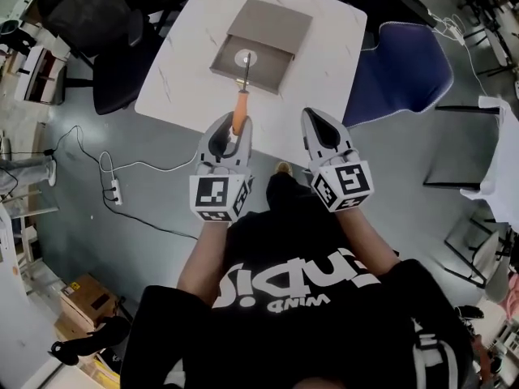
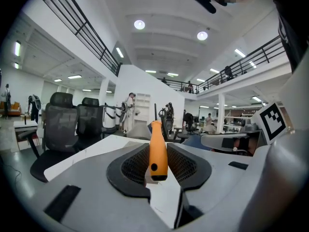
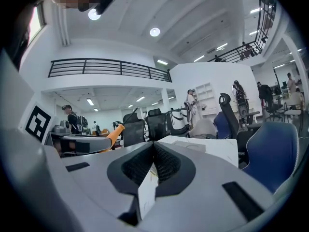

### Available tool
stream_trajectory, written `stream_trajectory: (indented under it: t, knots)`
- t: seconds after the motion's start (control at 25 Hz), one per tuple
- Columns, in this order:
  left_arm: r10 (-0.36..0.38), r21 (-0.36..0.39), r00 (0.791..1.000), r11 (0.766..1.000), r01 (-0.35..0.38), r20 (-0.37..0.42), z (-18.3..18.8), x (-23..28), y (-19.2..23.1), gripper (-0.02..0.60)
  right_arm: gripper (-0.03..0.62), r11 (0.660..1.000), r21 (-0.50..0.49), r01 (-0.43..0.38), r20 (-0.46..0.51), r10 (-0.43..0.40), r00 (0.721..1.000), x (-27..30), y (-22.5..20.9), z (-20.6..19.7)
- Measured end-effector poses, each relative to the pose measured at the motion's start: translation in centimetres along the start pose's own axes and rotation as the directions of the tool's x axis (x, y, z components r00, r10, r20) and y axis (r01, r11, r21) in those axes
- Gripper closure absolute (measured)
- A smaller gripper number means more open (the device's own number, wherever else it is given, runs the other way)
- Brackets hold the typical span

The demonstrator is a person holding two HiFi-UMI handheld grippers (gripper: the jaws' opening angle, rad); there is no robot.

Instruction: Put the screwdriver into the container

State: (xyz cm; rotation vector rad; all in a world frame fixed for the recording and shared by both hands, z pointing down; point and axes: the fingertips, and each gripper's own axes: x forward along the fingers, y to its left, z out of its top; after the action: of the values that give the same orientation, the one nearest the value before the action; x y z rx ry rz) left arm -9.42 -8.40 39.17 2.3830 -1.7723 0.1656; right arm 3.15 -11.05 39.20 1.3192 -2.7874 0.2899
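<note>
The screwdriver (image 1: 241, 104) is in the left gripper (image 1: 234, 128), whose jaws are closed on the orange handle; the metal shaft points to the far side. In the head view the tip appears over the near part of the grey container (image 1: 272, 23), close to a white disc (image 1: 245, 57) that lies in it. The container stands on the white table (image 1: 182, 79). The right gripper (image 1: 315, 121) hangs just to the right, with jaws together and nothing between them. The step in hand is probably the lowering: the left gripper should go a little farther, bring the tool down flat inside the walls, and only then release the handle, so that it does not roll.
</note>
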Motion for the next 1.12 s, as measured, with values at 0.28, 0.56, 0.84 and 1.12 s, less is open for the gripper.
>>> stream_trajectory:
  t: [0.28, 0.56, 0.84, 1.12]
  knots:
    - [0.006, 0.03, 1.0, 1.0, -0.006, -0.015, 1.0, 4.5, 1.8, 0.459, 0.583, 1.0, 0.006, -0.013, -0.006, 0.013, 1.0, 4.3, -3.3, 0.8]
    - [-0.028, 0.041, 0.998, 0.999, 0.03, -0.052, 1.3, 7.7, 3.7, 0.459, 0.583, 0.999, 0.02, 0.025, 0.008, -0.025, 1.0, 7.2, -4.3, 1.8]
    - [-0.111, 0.102, 0.983, 0.987, 0.126, -0.143, 0.1, 10.6, 5.2, 0.459, 0.583, 0.997, 0.035, 0.064, 0.024, -0.065, 0.998, 9.5, -4.5, 2.3]
    - [-0.204, 0.248, 0.939, 0.929, 0.274, -0.276, -2.1, 13.3, 6.6, 0.459, 0.583, 0.995, 0.036, 0.095, 0.014, -0.095, 0.995, 10.4, -4.8, 1.9]
